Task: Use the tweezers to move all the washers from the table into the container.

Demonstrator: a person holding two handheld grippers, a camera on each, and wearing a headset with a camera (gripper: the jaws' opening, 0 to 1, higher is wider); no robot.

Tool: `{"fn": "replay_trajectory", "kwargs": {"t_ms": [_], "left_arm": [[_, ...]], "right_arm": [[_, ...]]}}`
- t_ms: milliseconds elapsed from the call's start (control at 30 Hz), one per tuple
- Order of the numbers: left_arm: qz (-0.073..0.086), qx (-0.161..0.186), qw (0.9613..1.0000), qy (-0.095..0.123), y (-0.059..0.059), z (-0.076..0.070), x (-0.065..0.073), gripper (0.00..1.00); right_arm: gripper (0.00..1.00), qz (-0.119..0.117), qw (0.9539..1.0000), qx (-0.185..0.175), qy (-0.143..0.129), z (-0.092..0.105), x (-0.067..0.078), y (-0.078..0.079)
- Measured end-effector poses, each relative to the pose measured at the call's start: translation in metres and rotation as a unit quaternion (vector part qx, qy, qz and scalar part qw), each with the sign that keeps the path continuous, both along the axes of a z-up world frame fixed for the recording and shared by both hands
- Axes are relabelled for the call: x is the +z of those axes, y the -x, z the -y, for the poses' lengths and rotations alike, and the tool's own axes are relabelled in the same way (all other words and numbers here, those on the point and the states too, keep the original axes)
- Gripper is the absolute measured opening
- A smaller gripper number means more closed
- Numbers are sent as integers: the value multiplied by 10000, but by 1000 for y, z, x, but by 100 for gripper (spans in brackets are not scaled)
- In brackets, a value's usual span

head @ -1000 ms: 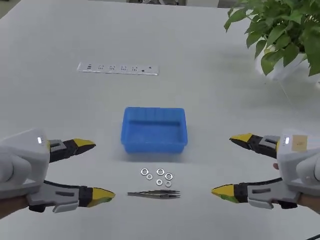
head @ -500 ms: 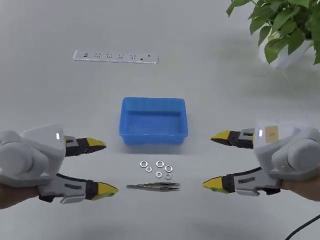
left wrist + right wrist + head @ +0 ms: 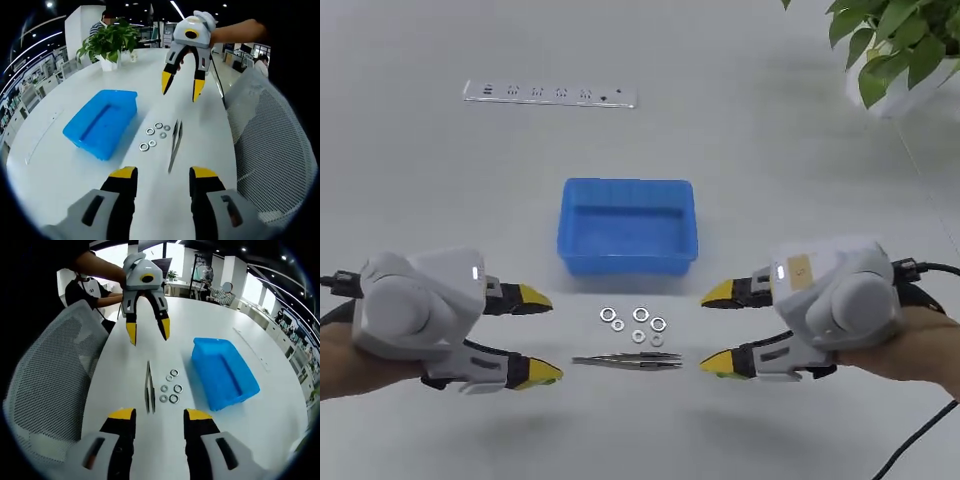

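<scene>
Table [image 3: 440,200]: spreading white under the work and carrying everything below except the chair.
Chair [image 3: 270,150]: standing at the table's near edge, showing a grey mesh back in both gripper views.
Plant [image 3: 900,45]: sitting in a white pot at the far right of the head view, well apart from the work.
Container [image 3: 626,263]: resting open-topped in the middle of the table (blue, rectangular, shallow), showing its blue floor.
Power strip [image 3: 549,95]: lying flat beyond the container, running parallel to its far wall and well apart from it.
Left gripper [image 3: 550,336]: hovering above the table to the left of the tweezers, jaws spread wide and grasping nothing, yellow tips pointing across toward the other gripper.
Right gripper [image 3: 705,332]: hovering opposite, to the right of the tweezers, jaws likewise released and carrying nothing, tips facing left.
Tweezers [image 3: 626,361]: lying flat on the table between the two grippers, just on the near side of the washers, touching neither gripper, arms running close together.
Washers [image 3: 640,315]: lying on the table as a loose cluster of six, sitting between the tweezers and the container's near wall, close to that wall but outside it.
</scene>
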State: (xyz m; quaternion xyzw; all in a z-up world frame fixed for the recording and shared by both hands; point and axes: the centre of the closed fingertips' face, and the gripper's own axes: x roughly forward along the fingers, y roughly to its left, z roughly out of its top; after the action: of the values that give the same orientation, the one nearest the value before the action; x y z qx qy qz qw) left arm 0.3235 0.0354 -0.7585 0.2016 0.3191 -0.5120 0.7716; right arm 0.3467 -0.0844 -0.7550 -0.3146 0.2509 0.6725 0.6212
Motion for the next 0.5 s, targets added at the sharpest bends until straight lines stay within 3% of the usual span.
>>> {"fn": "replay_trajectory", "kwargs": {"t_ms": [167,500], "left_arm": [[-101,-178,9997,-92,3,4,-8,42],[-140,-479,9985,-246,2,9,-24,30]], "right_arm": [[34,-72,9995,288,120,-8,-11,7],[25,-90,9973,649,322,-19,-30,17]]}}
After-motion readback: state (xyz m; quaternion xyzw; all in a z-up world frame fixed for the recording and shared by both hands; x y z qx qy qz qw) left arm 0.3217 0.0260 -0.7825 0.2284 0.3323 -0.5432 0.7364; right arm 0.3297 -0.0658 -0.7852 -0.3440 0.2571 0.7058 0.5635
